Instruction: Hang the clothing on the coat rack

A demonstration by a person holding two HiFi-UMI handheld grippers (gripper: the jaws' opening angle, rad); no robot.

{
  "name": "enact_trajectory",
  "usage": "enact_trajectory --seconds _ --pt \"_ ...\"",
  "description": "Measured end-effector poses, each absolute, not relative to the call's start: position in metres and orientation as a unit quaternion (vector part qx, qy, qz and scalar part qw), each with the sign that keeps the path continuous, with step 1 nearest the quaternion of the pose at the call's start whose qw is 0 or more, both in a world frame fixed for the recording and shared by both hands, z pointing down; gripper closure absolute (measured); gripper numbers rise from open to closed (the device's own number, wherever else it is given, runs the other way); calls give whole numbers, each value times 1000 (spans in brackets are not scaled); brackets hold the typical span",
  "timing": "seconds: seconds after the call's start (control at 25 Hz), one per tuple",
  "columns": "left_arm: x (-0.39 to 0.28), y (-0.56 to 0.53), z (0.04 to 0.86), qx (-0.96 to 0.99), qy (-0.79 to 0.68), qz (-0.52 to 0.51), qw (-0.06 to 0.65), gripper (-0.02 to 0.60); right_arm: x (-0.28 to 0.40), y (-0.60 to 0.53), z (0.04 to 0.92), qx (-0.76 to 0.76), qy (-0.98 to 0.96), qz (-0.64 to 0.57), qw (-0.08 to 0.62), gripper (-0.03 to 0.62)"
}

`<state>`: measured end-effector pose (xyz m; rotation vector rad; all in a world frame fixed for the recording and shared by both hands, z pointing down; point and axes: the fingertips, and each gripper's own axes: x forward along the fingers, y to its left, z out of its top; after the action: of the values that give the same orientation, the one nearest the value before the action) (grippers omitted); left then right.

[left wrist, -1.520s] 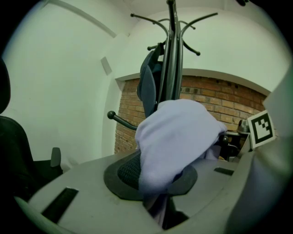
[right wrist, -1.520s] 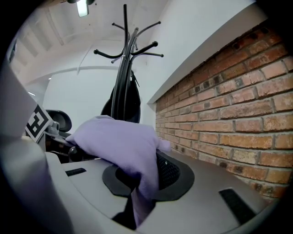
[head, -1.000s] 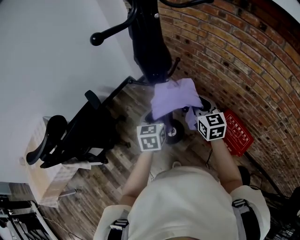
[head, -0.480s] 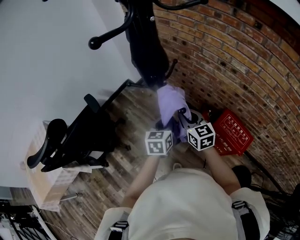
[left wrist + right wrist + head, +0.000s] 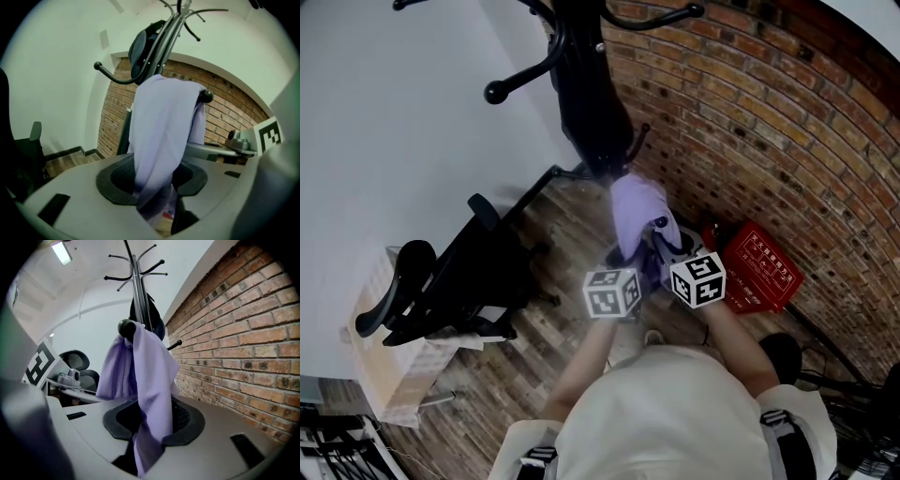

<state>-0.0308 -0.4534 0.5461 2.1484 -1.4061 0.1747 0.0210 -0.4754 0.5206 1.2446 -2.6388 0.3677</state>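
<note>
A light purple garment [image 5: 639, 211] hangs draped over a knobbed hook [image 5: 206, 96] of the black coat rack [image 5: 591, 103], against the brick wall. My left gripper [image 5: 157, 187] sits just below it, and its jaws are opening. The garment [image 5: 161, 126] hangs down loosely through the gap between the pads. My right gripper [image 5: 150, 427] is close beside the left. Its jaws are opening too, with the garment's [image 5: 147, 366] lower end slack between them. In the head view both marker cubes sit side by side under the cloth.
A dark item hangs higher on the rack pole [image 5: 137, 287]. A black office chair [image 5: 459, 272] stands to the left over the wood floor, with a cardboard box [image 5: 380, 356] beyond it. A red box [image 5: 755, 267] lies by the brick wall [image 5: 769, 122] on the right.
The garment was spread wide between the grippers; now it hangs narrow from the hook. Both grippers have drawn closer together and lower, toward the person.
</note>
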Motion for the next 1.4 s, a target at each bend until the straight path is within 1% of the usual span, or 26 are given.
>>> enact_trajectory --seconds 0.12,0.2,0.4,0.68,0.88,1.04,1.24,1.4 --pt "-36 -443 541 801 -527 59 277 371 28 -468 519 436 -886 120 103 476" --pt "-42 -437 536 800 -531 52 273 351 35 -464 517 451 -878 119 102 473" --pt "-56 -417 528 801 -531 35 274 349 52 -449 513 484 -861 120 96 457" --pt "-66 -379 519 806 -523 32 276 351 55 -407 506 501 -852 119 93 457" --pt "-76 -347 512 808 -523 20 271 393 49 -367 499 507 -850 119 87 457" --pt "-88 -315 504 808 -531 13 257 447 39 -332 490 505 -852 115 76 462" --pt "-96 -272 497 805 -540 8 247 504 28 -284 476 493 -861 106 64 525" --pt "-101 -238 490 802 -545 -4 244 529 19 -249 464 482 -869 94 56 548"
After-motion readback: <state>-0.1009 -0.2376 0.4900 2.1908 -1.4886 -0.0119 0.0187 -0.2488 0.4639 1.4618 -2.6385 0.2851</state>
